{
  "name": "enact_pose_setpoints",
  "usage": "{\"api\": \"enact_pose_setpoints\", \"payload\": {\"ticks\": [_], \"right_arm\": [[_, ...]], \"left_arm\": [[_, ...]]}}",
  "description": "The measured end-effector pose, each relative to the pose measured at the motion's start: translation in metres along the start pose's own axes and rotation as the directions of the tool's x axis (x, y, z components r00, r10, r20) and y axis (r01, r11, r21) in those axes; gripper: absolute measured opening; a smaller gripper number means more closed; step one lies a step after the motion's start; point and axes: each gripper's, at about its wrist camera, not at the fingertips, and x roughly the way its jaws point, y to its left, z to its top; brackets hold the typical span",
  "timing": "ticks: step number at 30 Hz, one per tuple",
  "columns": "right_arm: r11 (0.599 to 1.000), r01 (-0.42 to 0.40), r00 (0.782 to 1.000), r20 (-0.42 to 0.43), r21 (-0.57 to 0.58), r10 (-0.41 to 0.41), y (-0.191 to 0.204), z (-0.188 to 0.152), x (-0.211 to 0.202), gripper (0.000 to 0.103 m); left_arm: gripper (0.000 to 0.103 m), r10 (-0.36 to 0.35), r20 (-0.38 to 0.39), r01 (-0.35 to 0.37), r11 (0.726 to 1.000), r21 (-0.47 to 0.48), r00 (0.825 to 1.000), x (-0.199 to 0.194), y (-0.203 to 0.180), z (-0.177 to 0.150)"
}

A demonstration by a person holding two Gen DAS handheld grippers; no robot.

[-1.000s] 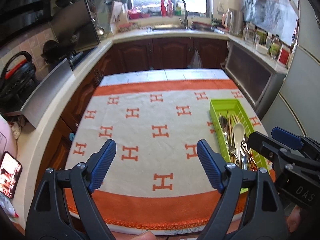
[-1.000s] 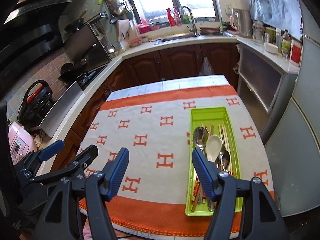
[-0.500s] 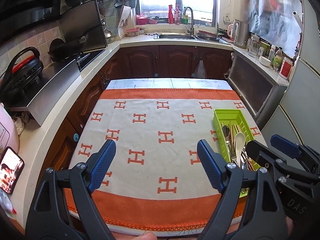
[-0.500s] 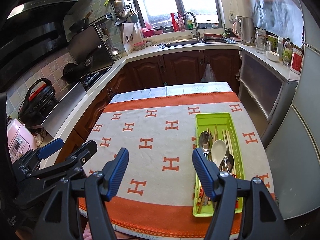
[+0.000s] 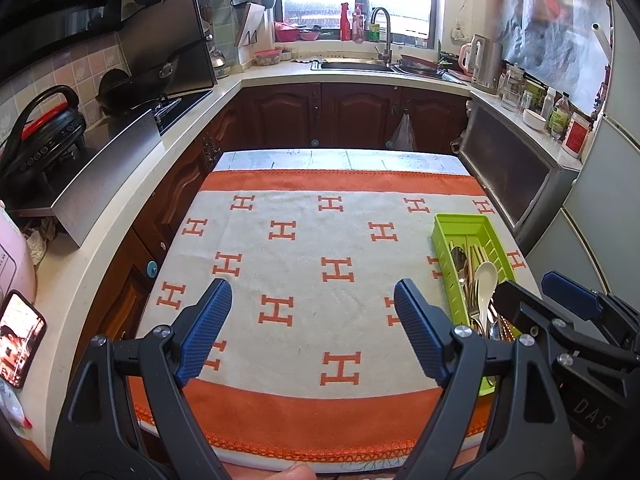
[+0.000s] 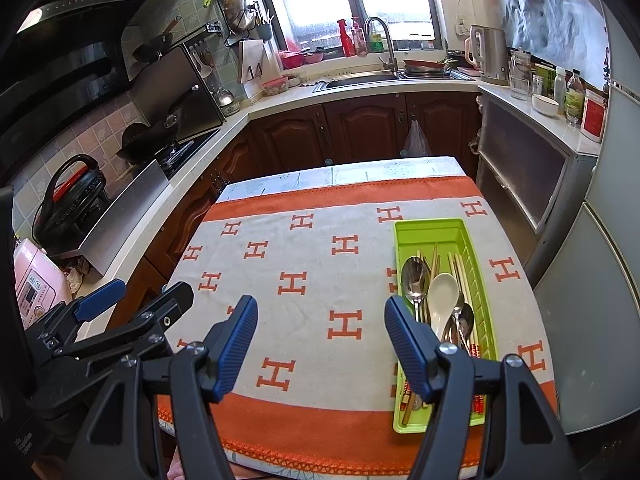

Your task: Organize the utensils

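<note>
Nearest the cameras, the left hand-held gripper [image 5: 312,332] and the right hand-held gripper [image 6: 320,344] both hang above the near edge of the desk [image 6: 360,168], jaws spread wide with nothing between them. Under them lies a cloth [image 5: 304,272] with an orange border and orange letter marks, bare on its near and left parts.

Further out, on the right side of the cloth, sits a green tray [image 6: 436,229] holding the cutlery: a white spoon [image 6: 442,292], a metal spoon [image 6: 414,274], a second metal spoon [image 6: 464,318] and chopsticks [image 6: 460,272] lying lengthwise.

The metal pieces are probably stiff, light and slippery, so a grip across a handle seems safer than on a bowl; the white spoon (likely ceramic or plastic, hard to tell) may chip if dropped. The pieces overlap, so lifting one could drag another.

The right wrist view shows the whole tray down to its near end, with red-marked tips there. The left wrist view hides that end behind the right hand-held gripper, but shows a phone [image 5: 18,338] on the left counter.
</note>
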Motion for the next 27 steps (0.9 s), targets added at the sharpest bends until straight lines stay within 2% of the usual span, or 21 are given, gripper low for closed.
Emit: {"api": "enact_pose_setpoints", "payload": {"ticks": [27], "right_arm": [[1.000,0.008,0.999,-0.039,0.008,-0.008,0.005,0.002,0.018,0.066]], "left_arm": [[0.082,0.002,-0.035,-0.003,1.000,-0.010,0.999,0.020,0.005,0.002]]}}
